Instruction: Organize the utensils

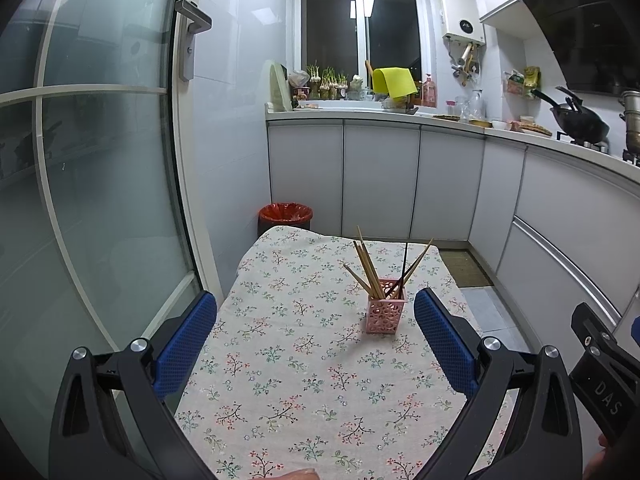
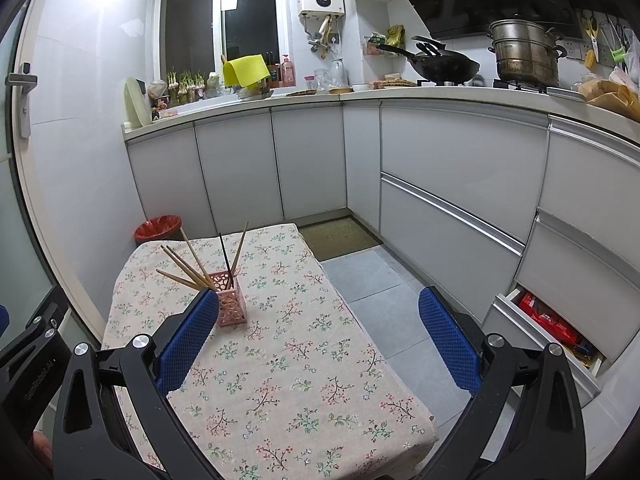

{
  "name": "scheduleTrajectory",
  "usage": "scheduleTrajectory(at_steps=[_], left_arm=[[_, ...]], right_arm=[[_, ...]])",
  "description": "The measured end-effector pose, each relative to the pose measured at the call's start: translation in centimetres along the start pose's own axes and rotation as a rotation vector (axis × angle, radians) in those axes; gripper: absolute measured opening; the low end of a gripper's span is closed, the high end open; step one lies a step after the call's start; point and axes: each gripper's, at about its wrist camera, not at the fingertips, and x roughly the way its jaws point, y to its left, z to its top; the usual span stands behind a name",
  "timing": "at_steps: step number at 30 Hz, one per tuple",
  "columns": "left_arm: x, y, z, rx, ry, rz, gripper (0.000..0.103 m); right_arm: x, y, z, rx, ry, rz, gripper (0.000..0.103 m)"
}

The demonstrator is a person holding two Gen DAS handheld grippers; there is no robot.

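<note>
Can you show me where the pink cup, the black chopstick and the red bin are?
pink cup [image 1: 385, 312], left wrist view, front wall.
black chopstick [image 2: 225, 255], right wrist view, mid shaft.
red bin [image 1: 285, 213], left wrist view, red liner rim.

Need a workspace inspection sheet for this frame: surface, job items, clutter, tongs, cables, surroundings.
Surface: table under a floral cloth, flat, bare apart from the holder.
Job's things: pink holder upright on the cloth; chopsticks standing in it, fanned out, mostly wooden, one dark.
Clutter: nothing seen on the table.
Tongs: left tongs open, holding nothing, short of the holder; right tongs open, holding nothing, its left pad overlaps the holder in view, contact unclear.
Cables: nothing seen.
Surroundings: red bin beyond the table's far end; wok and steel pot on the stove; low drawer ajar at right.
</note>
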Motion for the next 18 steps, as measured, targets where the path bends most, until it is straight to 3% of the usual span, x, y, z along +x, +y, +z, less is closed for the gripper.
scheduleTrajectory(at_steps=[18], left_arm=[[-0.02,0.07,-0.11,-0.005,0.003,-0.002,0.096]], right_arm=[[0.18,0.15,-0.55,0.000,0.007,0.004,0.096]])
